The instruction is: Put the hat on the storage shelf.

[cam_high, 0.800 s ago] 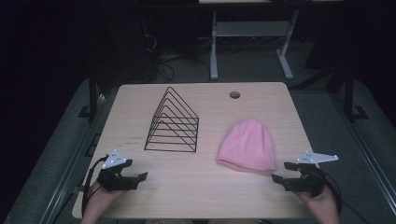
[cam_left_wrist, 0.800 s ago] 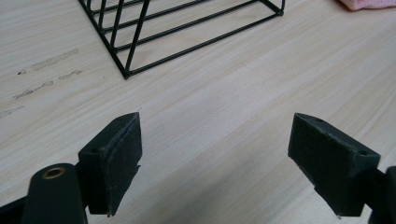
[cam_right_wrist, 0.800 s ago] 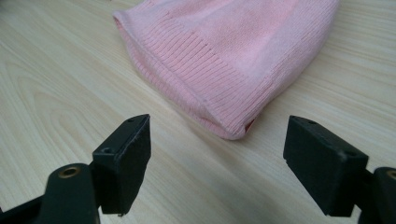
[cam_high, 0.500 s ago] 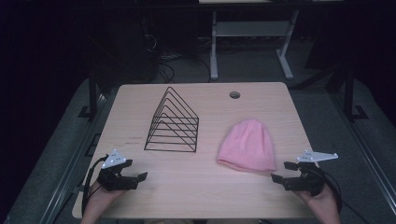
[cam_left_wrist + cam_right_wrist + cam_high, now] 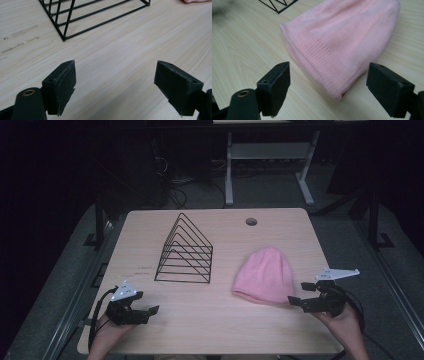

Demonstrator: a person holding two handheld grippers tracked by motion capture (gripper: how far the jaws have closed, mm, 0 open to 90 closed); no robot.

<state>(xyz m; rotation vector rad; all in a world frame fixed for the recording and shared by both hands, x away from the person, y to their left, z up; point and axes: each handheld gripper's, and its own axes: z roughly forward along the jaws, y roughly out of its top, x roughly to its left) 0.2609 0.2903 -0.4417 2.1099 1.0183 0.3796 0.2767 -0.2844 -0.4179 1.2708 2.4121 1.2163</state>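
Note:
A pink knit beanie (image 5: 264,276) lies flat on the right half of the wooden table (image 5: 220,325). A black wire rack (image 5: 185,252) shaped like a triangle stands left of centre. My right gripper (image 5: 298,294) rests just right of the beanie's brim, open, pointing left at it. In the right gripper view the ribbed brim of the beanie (image 5: 347,32) lies ahead of the wide-apart jaws of my right gripper (image 5: 328,75), untouched. My left gripper (image 5: 149,313) sits near the front left edge, open and empty. In the left gripper view my left gripper (image 5: 115,75) faces bare wood with the rack (image 5: 95,15) beyond.
A round cable hole (image 5: 251,221) sits near the table's far edge. Faint tape marks (image 5: 23,31) lie left of the rack. Beyond the table stand the grey legs of another frame (image 5: 229,175) on dark carpet. Cables trail from both grippers off the front edge.

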